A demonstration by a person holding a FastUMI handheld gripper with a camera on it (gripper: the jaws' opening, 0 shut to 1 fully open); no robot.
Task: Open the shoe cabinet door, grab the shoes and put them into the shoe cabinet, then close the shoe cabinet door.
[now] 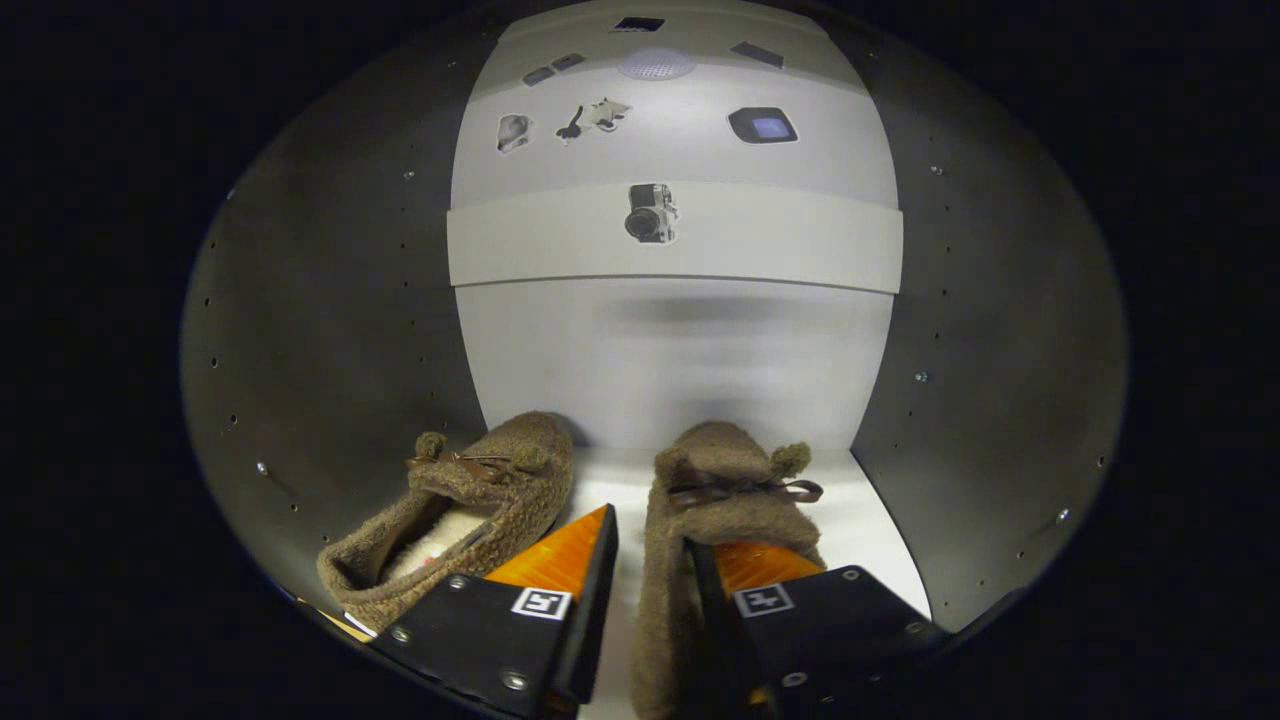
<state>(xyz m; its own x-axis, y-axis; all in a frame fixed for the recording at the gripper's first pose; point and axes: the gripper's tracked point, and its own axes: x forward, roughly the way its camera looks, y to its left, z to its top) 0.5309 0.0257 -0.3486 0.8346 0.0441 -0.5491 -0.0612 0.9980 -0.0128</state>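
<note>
Fingers [650,560] parted, straddling the near side wall of the right brown fleece slipper with a ribbon bow [720,490]; whether both press on it cannot be told. The left matching brown fleece slipper [470,500] lies just beside it. Both rest on the white floor [870,530] inside the grey-walled shoe cabinet [330,330], toes toward the white back panel [670,360].

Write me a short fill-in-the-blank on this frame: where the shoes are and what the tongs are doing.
1. Both brown fuzzy shoes sit inside the ____.
2. The left shoe leans toward the cabinet's ____ wall.
3. The tongs have one side wall of the right shoe ____ their fingers.
4. A camera sticker sits on the ____ above the shoes.

Missing words: cabinet; left; between; shelf
</note>
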